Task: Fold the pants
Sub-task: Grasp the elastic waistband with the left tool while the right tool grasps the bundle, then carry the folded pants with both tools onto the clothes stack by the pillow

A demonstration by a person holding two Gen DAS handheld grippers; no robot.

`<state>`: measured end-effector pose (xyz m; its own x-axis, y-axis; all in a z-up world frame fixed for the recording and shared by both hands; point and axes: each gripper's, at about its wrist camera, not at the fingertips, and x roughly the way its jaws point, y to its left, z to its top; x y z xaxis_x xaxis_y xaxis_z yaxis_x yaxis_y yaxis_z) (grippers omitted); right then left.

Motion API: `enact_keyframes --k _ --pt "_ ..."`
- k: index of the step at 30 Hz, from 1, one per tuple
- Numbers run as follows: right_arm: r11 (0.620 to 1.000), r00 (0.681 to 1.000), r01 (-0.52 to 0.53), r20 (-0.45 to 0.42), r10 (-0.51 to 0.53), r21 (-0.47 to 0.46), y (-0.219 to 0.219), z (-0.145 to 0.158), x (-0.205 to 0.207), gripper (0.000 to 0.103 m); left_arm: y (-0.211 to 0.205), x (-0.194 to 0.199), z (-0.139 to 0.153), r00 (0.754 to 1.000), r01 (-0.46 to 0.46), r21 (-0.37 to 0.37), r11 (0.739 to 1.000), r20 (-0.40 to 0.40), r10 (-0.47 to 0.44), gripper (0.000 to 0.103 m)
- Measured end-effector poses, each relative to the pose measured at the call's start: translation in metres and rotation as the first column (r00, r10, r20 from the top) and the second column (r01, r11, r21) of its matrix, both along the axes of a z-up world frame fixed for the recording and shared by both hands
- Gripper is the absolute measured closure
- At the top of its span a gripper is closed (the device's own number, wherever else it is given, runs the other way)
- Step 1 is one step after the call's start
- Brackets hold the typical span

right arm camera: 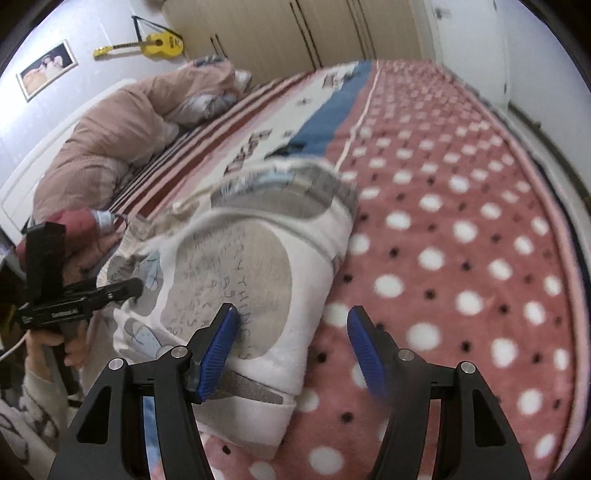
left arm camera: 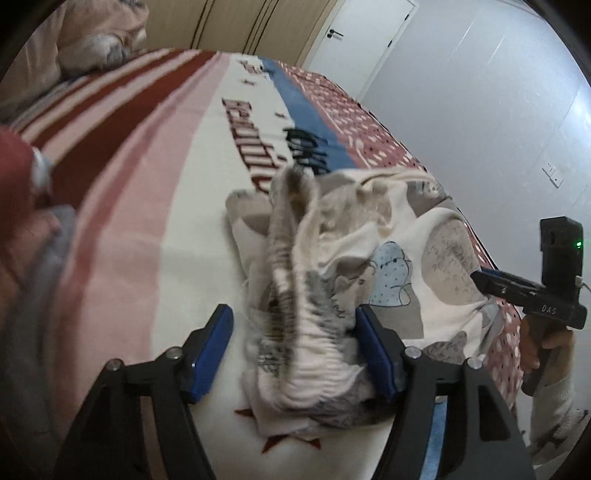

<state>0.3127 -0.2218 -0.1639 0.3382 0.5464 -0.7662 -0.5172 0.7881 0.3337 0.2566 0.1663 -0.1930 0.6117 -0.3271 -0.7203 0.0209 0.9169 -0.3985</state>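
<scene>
With both grippers' jaws released, the left gripper (left arm camera: 295, 350) should clench the pants' (left arm camera: 332, 280) bunched waistband at lower centre squarely, while the right gripper (right arm camera: 291, 347) takes the edge on the bed (right arm camera: 461, 229).

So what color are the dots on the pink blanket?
Big white dots with tiny black ones between, on the pink blanket. The right wrist view shows them best.

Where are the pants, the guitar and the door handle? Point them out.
pants (right arm camera: 236, 266): right wrist view, grey printed patch.
guitar (right arm camera: 164, 45): right wrist view, yellow body.
door handle (left arm camera: 334, 34): left wrist view, dark lever.
</scene>
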Motion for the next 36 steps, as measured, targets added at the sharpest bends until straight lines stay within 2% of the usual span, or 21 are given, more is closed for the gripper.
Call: enact_keyframes --k 3,4,6,8,13,17,26,32,36 --pt "1.0 1.0 -0.014 -0.017 0.014 0.007 0.002 -0.011 0.004 0.046 -0.002 0.001 -0.002 1.0 0.01 0.003 1.0 0.011 -0.01 0.041" --pt "1.0 0.999 -0.017 -0.027 0.017 0.018 0.002 -0.014 0.004 0.047 -0.003 0.001 -0.001 1.0 0.018 0.001 1.0 0.012 -0.018 0.052" --pt "0.998 0.998 -0.026 -0.052 0.029 0.056 0.0 -0.018 0.006 0.062 -0.008 0.003 0.0 0.999 0.034 0.009 0.999 0.011 -0.034 0.058" --pt "0.996 0.997 -0.03 -0.075 0.037 0.083 0.0 -0.019 0.007 0.064 -0.014 0.003 0.003 0.999 0.048 0.042 0.998 0.021 -0.049 0.064" --pt "0.996 0.999 -0.038 -0.036 0.041 0.075 0.003 -0.01 -0.002 0.082 -0.023 -0.004 0.02 0.996 0.052 0.109 0.993 0.063 -0.059 0.078" --pt "0.997 1.0 -0.029 0.011 0.028 0.077 0.003 0.008 -0.009 0.091 -0.03 -0.015 0.041 0.99 0.055 0.147 0.988 0.117 -0.073 0.081" --pt "0.995 0.993 -0.039 0.114 0.028 0.095 0.009 0.065 -0.037 0.092 -0.041 -0.048 0.102 0.961 0.065 0.213 0.975 0.249 -0.118 0.082" --pt "0.992 0.982 -0.047 0.186 0.025 0.116 0.018 0.114 -0.06 0.092 -0.028 -0.07 0.147 0.936 0.045 0.23 0.972 0.33 -0.121 0.082" --pt "0.99 0.973 -0.061 0.227 0.031 0.129 0.035 0.143 -0.071 0.092 -0.003 -0.086 0.178 0.92 0.032 0.232 0.972 0.374 -0.12 0.082"
